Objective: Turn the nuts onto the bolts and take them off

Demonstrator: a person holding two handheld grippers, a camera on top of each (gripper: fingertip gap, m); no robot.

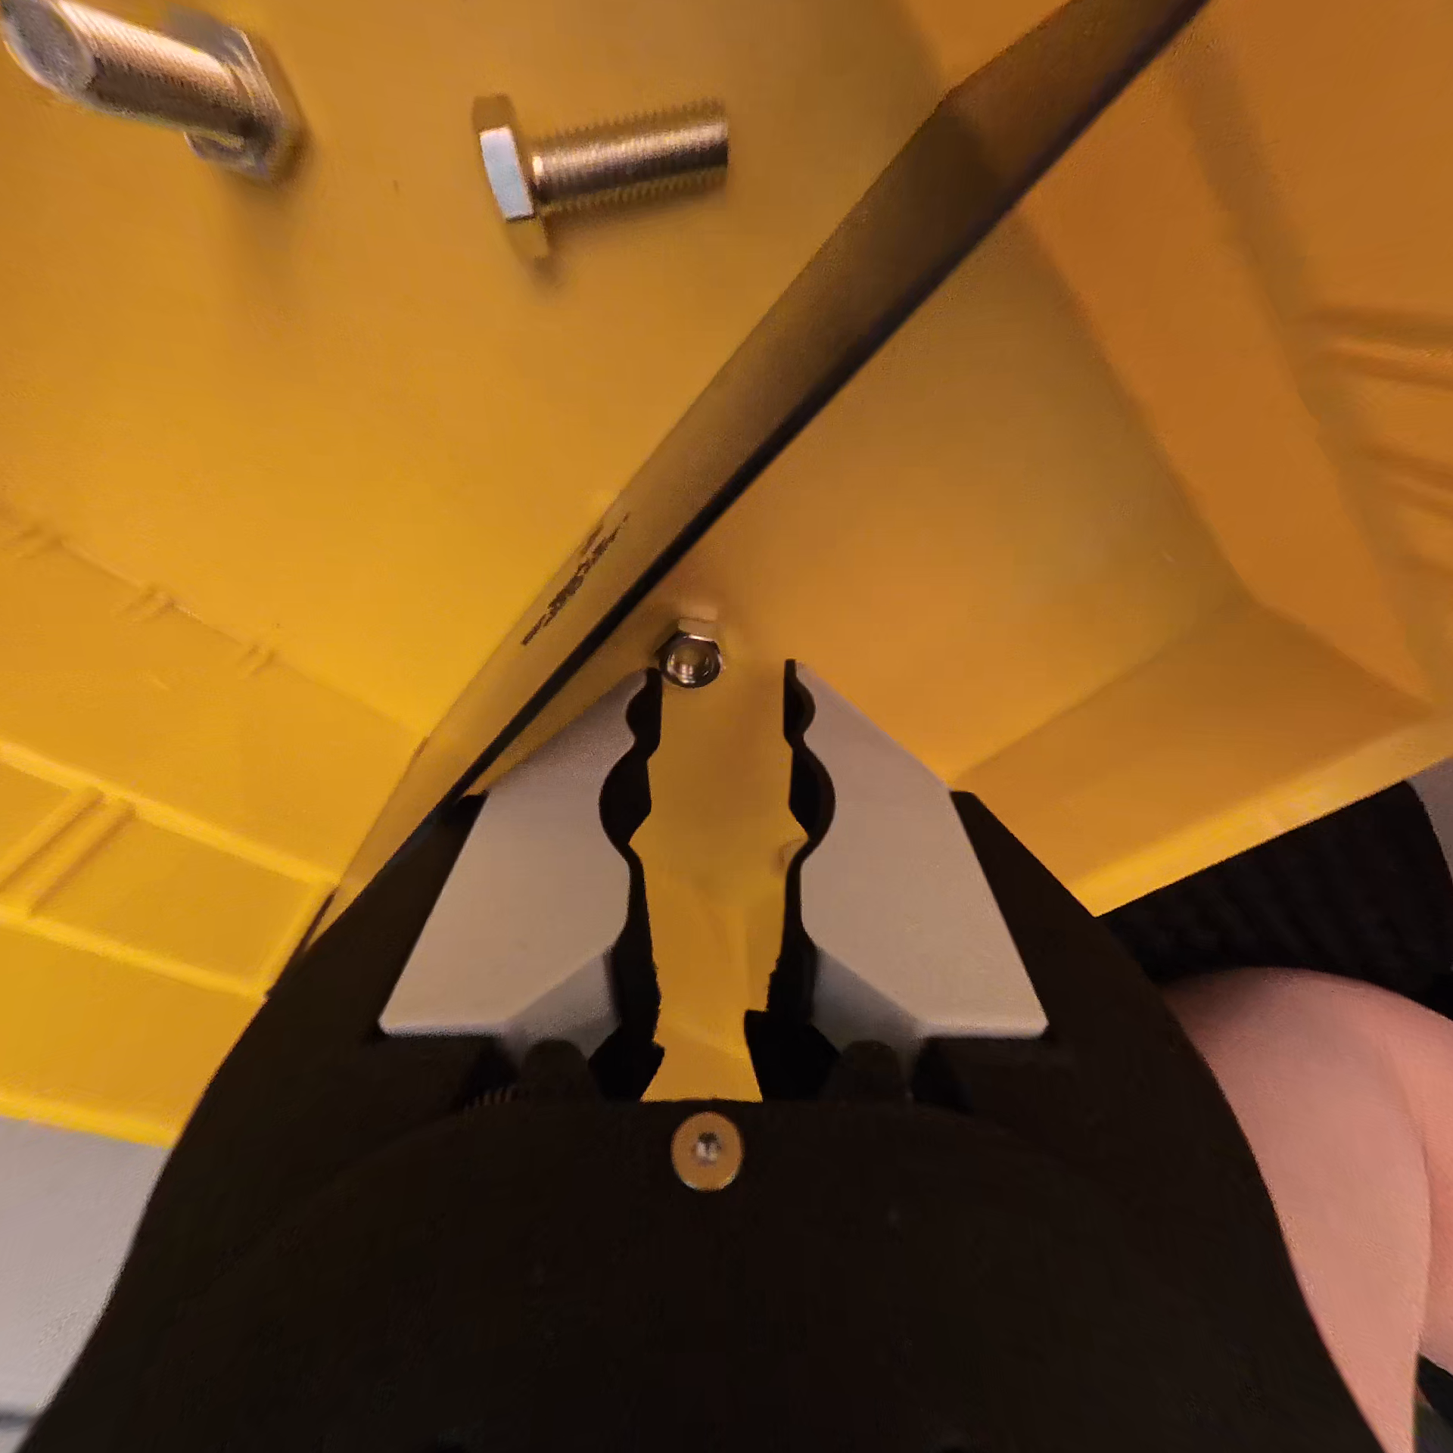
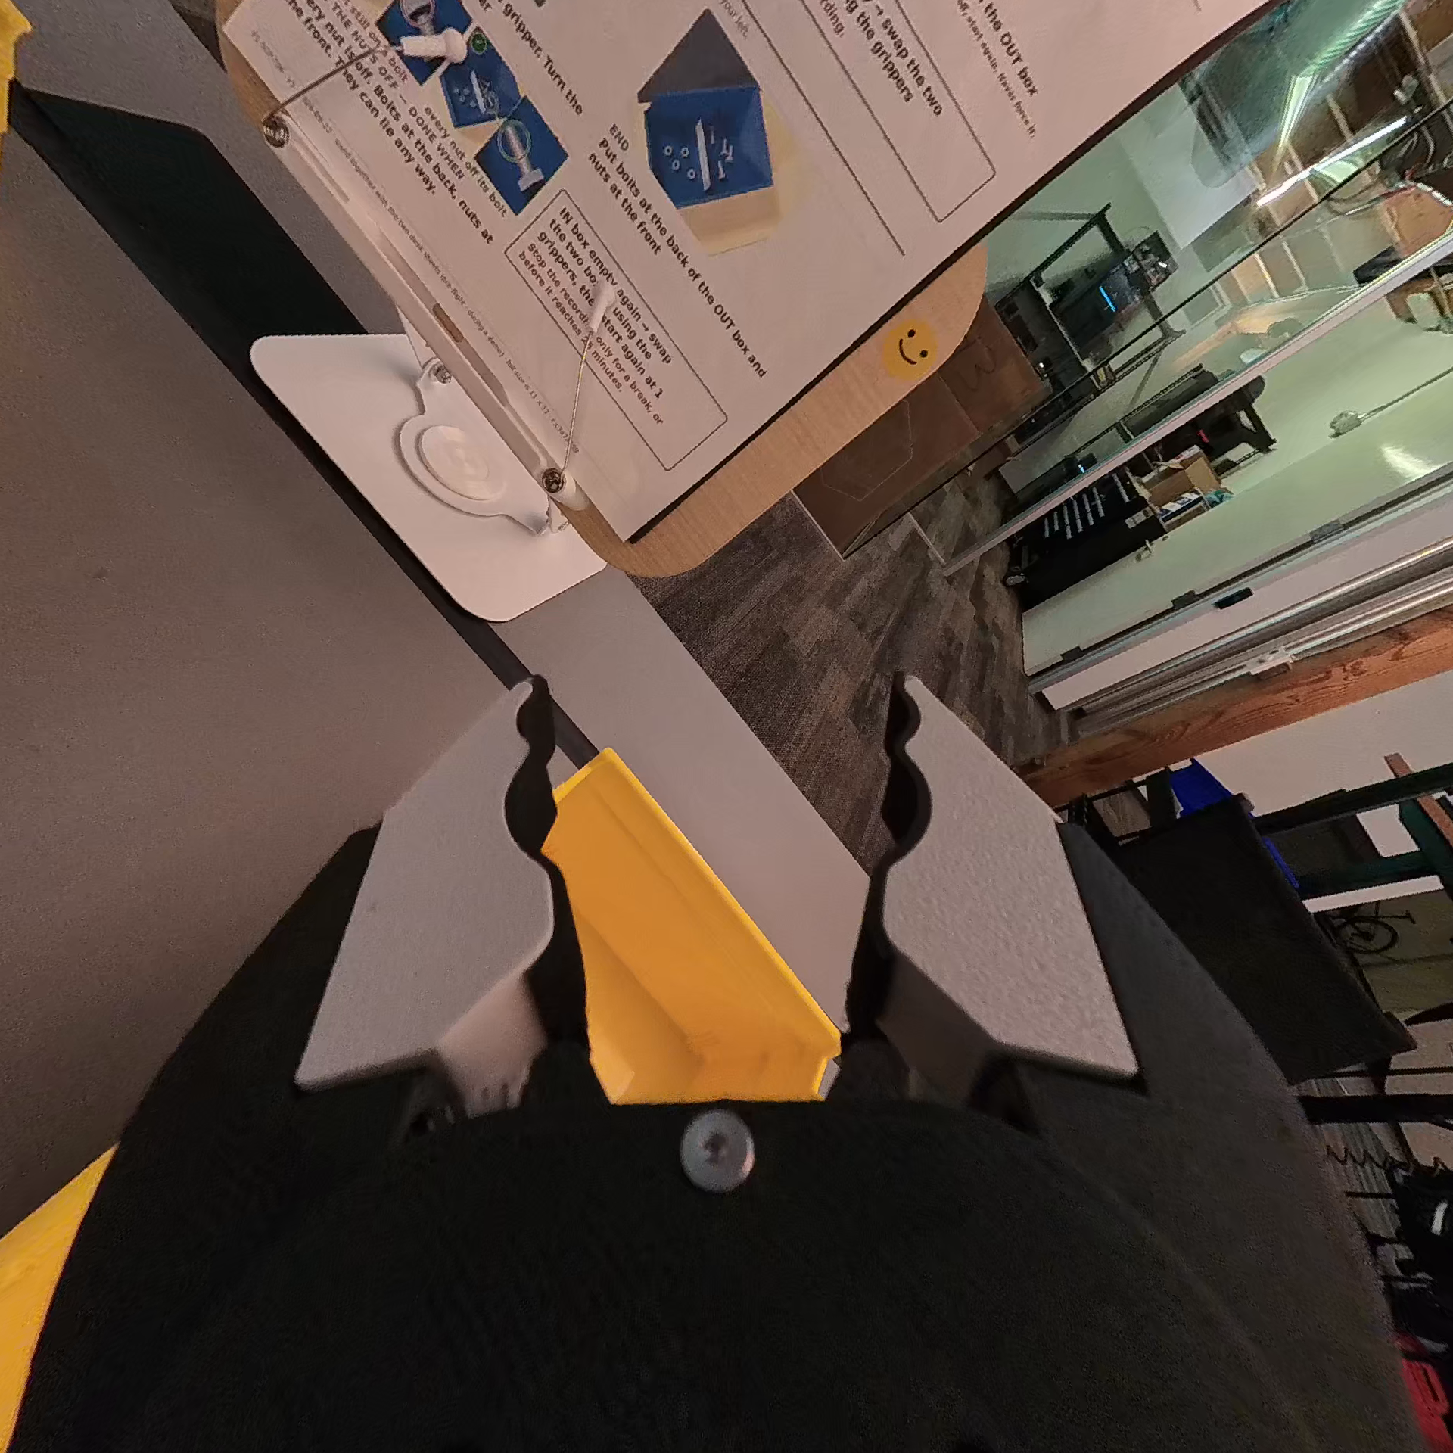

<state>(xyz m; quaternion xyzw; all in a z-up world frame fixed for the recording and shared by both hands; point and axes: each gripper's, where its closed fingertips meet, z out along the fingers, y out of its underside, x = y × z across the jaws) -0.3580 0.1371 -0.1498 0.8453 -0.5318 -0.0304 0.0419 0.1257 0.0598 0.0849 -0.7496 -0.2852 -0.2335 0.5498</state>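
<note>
In the left wrist view I look into a yellow bin [image 1: 983,550] split by a black divider [image 1: 825,346]. A small silver nut [image 1: 692,662] lies on the bin floor against the divider, just past my left fingertip. My left gripper [image 1: 719,676] is open and empty, its jaws a narrow gap apart. Two bare silver bolts lie beyond the divider: one [image 1: 605,169] in the middle, one [image 1: 149,86] at the top left. My right gripper [image 2: 715,700] is open and empty, held above the grey table with a yellow bin [image 2: 684,943] between its fingers below.
A printed instruction sheet on a wooden board [image 2: 708,236] stands on a white stand [image 2: 440,472] at the table's far edge. Beyond it are carpet, glass walls and shelving. A person's arm [image 1: 1337,1140] shows at the lower right of the left wrist view. The gap from one gripper's tips to the other's is roughly 55 centimetres.
</note>
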